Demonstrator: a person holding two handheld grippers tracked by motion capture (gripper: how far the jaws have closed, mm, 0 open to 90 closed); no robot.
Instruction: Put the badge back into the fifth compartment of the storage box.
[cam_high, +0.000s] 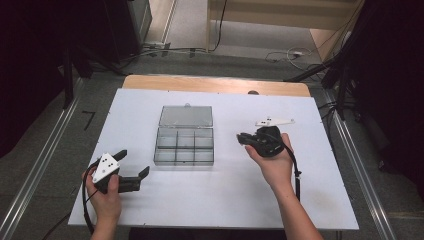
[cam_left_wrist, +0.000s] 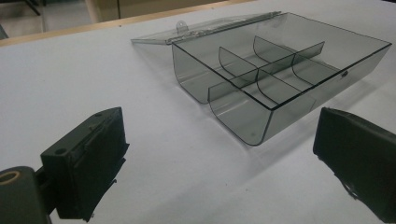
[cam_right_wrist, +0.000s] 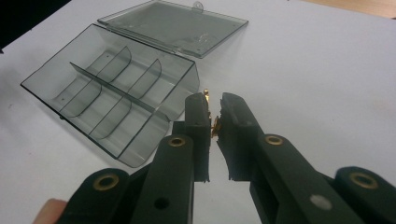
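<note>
**Grippers at either side of an open compartment box**

High view: the left gripper (cam_high: 134, 164) is held low at the near left of the white table (cam_high: 225, 200), gripped from behind by the left hand (cam_high: 105, 192), with its jaws spread wide and pointed toward the right. The right gripper (cam_high: 243, 138) is held by the right hand (cam_high: 272, 160) right of centre, its tips turned leftward toward the box; its jaws are seen drawn close together. A clear smoky compartment box (cam_high: 184, 146) is placed at the table's middle, between the two grippers and apart from both, with its lid (cam_high: 186, 116) laid flat open on the far side. A small white flat part (cam_high: 274, 121) is lying just beyond the right gripper.

Left gripper view: the left gripper (cam_left_wrist: 219, 154) is seen with its two black jaws far apart and nothing between them. The compartment box (cam_left_wrist: 261, 112) is set ahead and to the right, on the table, untouched. Its dividers are seen to form six cells, all empty.

Right gripper view: the right gripper (cam_right_wrist: 214, 112) is nearly closed, and a small gold-coloured piece (cam_right_wrist: 215, 125) is pinched between the jaws. The compartment box (cam_right_wrist: 135, 140) lies just beyond and left of the tips, its lid (cam_right_wrist: 175, 25) open behind it.
</note>
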